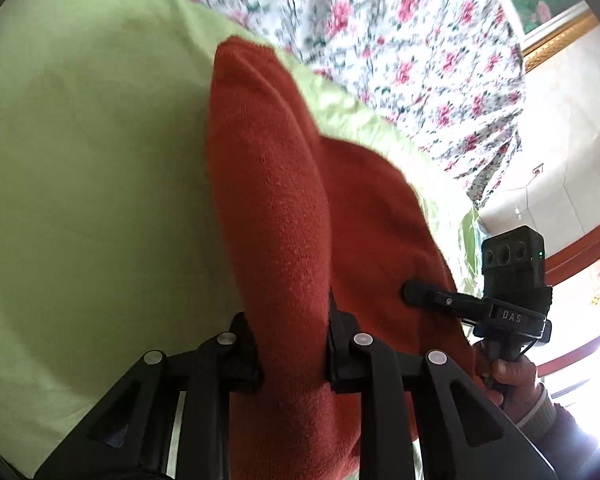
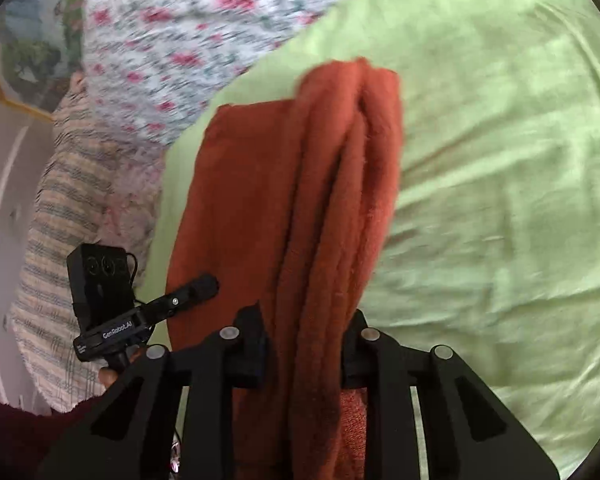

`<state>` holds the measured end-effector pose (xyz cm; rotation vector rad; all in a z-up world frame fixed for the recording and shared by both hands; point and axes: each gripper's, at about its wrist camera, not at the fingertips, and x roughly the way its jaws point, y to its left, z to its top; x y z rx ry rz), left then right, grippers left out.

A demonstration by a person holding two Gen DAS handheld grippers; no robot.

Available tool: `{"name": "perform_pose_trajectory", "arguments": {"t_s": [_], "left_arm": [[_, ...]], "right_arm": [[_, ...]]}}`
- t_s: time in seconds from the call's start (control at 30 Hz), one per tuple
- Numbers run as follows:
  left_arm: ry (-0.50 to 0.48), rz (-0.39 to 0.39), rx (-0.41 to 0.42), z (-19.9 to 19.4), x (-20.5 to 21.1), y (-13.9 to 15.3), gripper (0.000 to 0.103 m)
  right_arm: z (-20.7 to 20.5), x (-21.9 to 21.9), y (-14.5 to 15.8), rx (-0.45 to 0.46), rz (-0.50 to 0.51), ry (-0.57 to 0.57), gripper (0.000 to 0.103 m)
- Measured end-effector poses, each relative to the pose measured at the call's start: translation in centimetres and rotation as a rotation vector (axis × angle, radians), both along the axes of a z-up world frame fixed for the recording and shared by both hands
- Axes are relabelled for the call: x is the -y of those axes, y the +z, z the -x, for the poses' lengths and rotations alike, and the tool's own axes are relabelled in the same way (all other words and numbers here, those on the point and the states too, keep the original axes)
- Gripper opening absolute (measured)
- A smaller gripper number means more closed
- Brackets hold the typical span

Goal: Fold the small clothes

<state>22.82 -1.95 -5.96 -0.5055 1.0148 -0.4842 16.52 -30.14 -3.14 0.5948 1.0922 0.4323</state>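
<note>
Now your left gripper (image 1: 292,344) and right gripper (image 2: 304,348) each clamp a bunched ridge of the fuzzy rust-red knit garment (image 1: 268,184) over the smooth pale-green sheet (image 1: 80,140).

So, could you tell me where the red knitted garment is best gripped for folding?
At its near edge, from above: the red knitted garment bunches there into ridges thin enough to pinch, which the left gripper and right gripper do.

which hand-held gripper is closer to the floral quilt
Left. The left hand-held gripper and right hand-held gripper both clamp the red garment; the floral quilt lies nearer the left one.
</note>
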Motion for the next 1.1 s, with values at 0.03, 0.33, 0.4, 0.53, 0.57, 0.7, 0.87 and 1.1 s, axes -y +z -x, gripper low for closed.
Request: {"name": "perform_pose_trajectory", "arguments": {"t_s": [0.03, 0.33, 0.4, 0.53, 0.57, 0.7, 0.87, 1.1], "left_arm": [[0.01, -0.004, 0.006, 0.6, -0.8, 0.5, 0.021], [0.157, -0.063, 0.004, 8.2, -11.6, 1.6, 0.021], [0.188, -0.065, -0.014, 9.4, -13.3, 0.9, 0.021], [0.224, -0.064, -0.048, 10.8, -15.4, -1.1, 0.022], [0.228, -0.064, -0.054, 11.0, -15.6, -1.5, 0.022], [0.238, -0.075, -0.066, 11.1, -15.2, -2.6, 0.025], [0.249, -0.074, -0.116, 10.7, -15.6, -3.5, 0.04], [0.304, -0.13, -0.145, 11.1, -16.7, -2.4, 0.062]], "right_arm": [[0.1, -0.8, 0.1, 0.005, -0.004, 0.014, 0.025], [0.3, -11.8, -1.7, 0.023, -0.09, 0.175, 0.024], [0.2, -13.9, -2.5, 0.014, -0.095, 0.207, 0.024], [0.2, -16.4, -4.2, -0.014, -0.081, 0.24, 0.024], [0.3, -16.6, -4.4, -0.017, -0.08, 0.239, 0.024], [0.4, -16.3, -5.4, -0.043, -0.052, 0.225, 0.024], [0.6, -15.6, -6.2, -0.071, -0.009, 0.2, 0.031], [1.1, -14.4, -3.8, -0.043, 0.107, 0.107, 0.041]]}}
